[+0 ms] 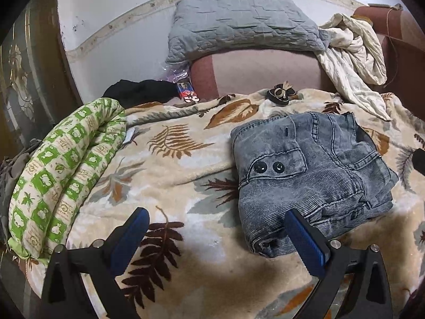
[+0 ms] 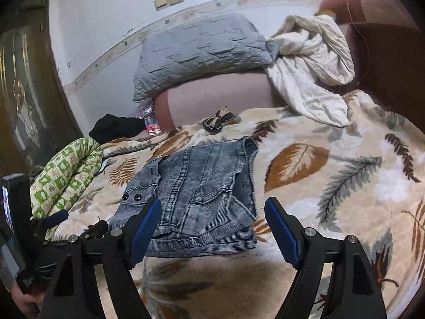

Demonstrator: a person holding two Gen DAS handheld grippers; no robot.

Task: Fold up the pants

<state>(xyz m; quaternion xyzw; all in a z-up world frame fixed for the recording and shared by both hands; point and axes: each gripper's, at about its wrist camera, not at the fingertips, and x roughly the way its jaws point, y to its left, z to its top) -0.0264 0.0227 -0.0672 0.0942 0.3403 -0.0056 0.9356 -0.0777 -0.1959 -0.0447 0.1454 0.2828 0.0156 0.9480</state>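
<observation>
Grey-blue denim pants (image 1: 305, 175) lie folded into a compact bundle on a leaf-patterned blanket (image 1: 172, 164). Two dark buttons show on the top layer. My left gripper (image 1: 220, 226) is open, with only blanket between its blue pads. Its right finger (image 1: 302, 236) stands in front of the bundle's near left corner. In the right wrist view the pants (image 2: 202, 186) lie just beyond my open right gripper (image 2: 212, 212). The bundle's near edge falls between the two blue pads, and neither pad presses on it.
A rolled green-patterned quilt (image 1: 61, 175) lies along the blanket's left edge. A grey pillow (image 1: 239, 26) and a crumpled cream sheet (image 1: 353, 58) rest on the pink backrest (image 1: 265, 69). A black cloth (image 1: 140, 90) and a small dark object (image 1: 281, 94) lie behind.
</observation>
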